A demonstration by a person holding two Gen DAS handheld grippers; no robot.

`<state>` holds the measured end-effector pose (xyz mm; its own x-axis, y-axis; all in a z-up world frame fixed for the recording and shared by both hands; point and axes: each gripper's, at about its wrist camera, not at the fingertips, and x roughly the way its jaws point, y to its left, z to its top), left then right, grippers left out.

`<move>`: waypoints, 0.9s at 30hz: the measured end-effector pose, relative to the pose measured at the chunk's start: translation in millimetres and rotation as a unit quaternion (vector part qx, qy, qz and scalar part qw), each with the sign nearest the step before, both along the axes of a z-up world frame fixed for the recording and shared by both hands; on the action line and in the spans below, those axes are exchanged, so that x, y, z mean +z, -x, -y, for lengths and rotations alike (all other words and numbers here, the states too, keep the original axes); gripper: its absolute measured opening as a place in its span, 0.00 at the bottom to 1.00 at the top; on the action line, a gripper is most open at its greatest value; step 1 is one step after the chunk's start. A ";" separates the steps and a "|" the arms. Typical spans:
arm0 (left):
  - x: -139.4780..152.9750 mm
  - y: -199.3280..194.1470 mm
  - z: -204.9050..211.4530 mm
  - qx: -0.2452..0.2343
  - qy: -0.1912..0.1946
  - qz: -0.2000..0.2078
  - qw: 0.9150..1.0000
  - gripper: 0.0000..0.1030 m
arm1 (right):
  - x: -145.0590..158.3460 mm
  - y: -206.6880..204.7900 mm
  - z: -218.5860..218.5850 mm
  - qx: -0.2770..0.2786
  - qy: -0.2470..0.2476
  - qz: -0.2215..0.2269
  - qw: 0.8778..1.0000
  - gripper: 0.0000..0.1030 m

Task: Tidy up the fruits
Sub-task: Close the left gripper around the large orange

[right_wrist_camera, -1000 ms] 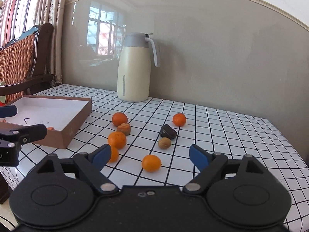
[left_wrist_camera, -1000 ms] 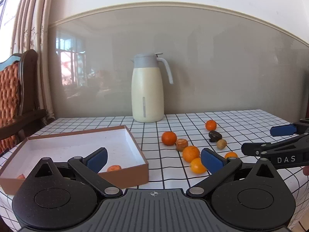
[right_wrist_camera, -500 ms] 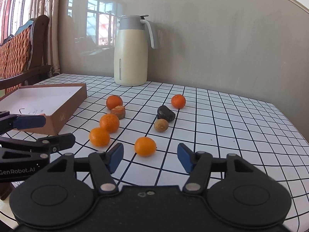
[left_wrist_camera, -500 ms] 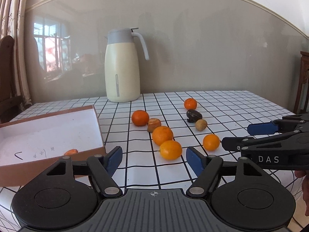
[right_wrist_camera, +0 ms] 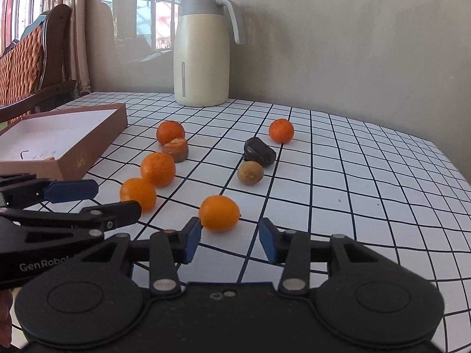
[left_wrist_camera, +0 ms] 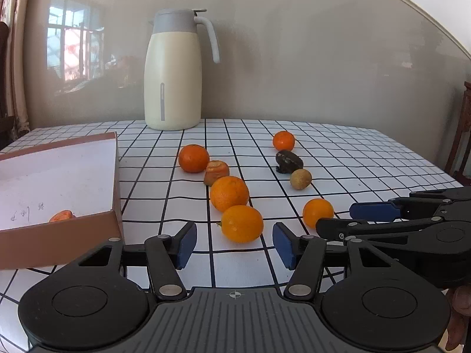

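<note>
Just beyond each gripper's jaws, fruit [left_wrist_camera: 242, 227].

The left gripper [left_wrist_camera: 234, 244] has its two blue pads wide apart, with nothing between them. Just past the pads sits a small oval orange fruit [left_wrist_camera: 242, 227] on the white tablecloth with black squares [left_wrist_camera: 368, 158]. A bigger round orange [left_wrist_camera: 229, 193] touches it from behind. The right gripper [left_wrist_camera: 346, 217] pokes in from the right, gaping too, beside another small orange fruit [left_wrist_camera: 318, 212]. On the left is a brown cardboard box with a white inside [left_wrist_camera: 59, 173]. A tall cream jug with a grey lid [left_wrist_camera: 173, 72] stands far back.
</note>
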<state>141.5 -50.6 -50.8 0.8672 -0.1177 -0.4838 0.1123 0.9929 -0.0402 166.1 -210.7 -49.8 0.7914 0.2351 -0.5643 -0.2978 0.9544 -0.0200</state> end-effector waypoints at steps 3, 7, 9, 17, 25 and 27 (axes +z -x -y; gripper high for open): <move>-3.3 -9.5 -0.7 0.003 0.004 -0.009 1.000 0.53 | -1.8 -7.2 -0.8 0.004 -0.003 -0.005 1.000 0.33; -5.0 -19.7 -4.4 0.002 0.016 -0.011 1.000 0.53 | -0.9 -14.1 -1.9 0.005 -0.009 -0.004 1.000 0.33; -5.5 -24.3 -5.9 0.000 0.023 -0.013 1.000 0.52 | -1.0 -19.1 -1.8 0.006 -0.013 -0.007 1.000 0.32; -9.8 -33.4 0.5 -0.015 0.028 -0.028 0.999 0.39 | -4.2 -27.3 1.6 0.013 -0.032 -0.027 0.999 0.22; -9.5 -28.0 8.7 -0.024 0.011 -0.026 0.999 0.36 | -2.0 -22.9 2.8 0.008 -0.027 -0.022 0.999 0.22; -7.7 -25.3 9.5 -0.025 0.006 -0.020 0.999 0.36 | -0.9 -21.5 2.7 0.008 -0.027 -0.020 0.999 0.22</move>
<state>166.8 -60.1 -58.5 0.8399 -0.1662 -0.5166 0.1590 0.9855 -0.0586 187.6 -213.4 -50.7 0.7649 0.2790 -0.5806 -0.3126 0.9489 0.0443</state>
